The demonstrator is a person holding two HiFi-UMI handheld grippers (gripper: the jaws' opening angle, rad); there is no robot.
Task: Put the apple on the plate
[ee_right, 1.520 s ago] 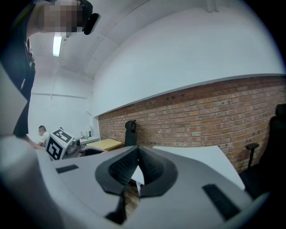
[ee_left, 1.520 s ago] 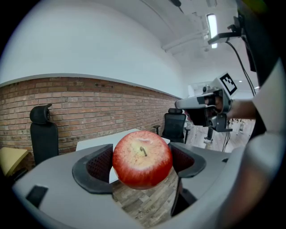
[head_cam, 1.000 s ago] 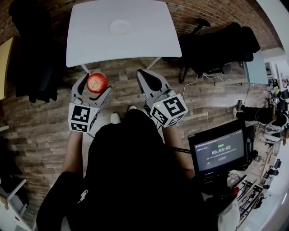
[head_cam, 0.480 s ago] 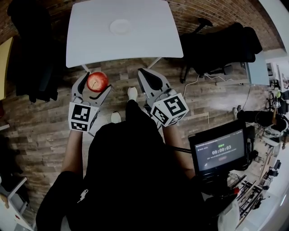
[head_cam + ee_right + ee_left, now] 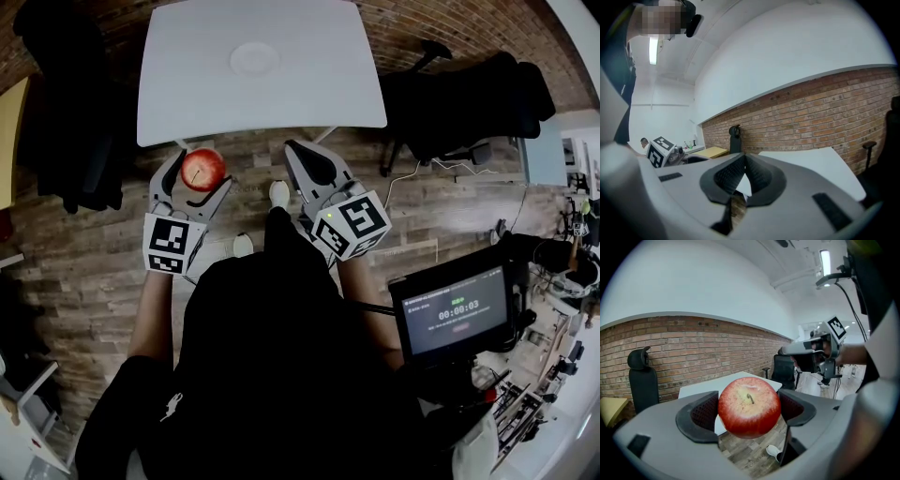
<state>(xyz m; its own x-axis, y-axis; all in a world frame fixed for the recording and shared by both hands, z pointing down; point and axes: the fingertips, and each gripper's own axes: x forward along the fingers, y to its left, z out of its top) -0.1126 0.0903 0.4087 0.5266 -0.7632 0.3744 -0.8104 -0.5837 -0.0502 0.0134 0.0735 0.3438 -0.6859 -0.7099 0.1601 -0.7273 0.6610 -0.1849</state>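
Note:
A red apple (image 5: 202,170) (image 5: 749,406) is clamped between the jaws of my left gripper (image 5: 200,172) (image 5: 749,411), held in the air over the wooden floor just short of the white table's (image 5: 187,94) near edge. A white plate (image 5: 254,58) lies flat near the middle of the table, well beyond the apple. My right gripper (image 5: 309,161) (image 5: 742,178) hovers beside the left one, shut with its pads together and nothing in them.
A black office chair (image 5: 459,98) stands right of the table and a dark chair (image 5: 66,112) left of it. A brick wall (image 5: 693,348) runs behind the table. A screen (image 5: 455,314) sits at my right side. My feet (image 5: 278,194) are on the floor below the grippers.
The view has shifted slightly, with the table edging closer; one foot has stepped forward. Both grippers keep their pose, the apple still in the left one.

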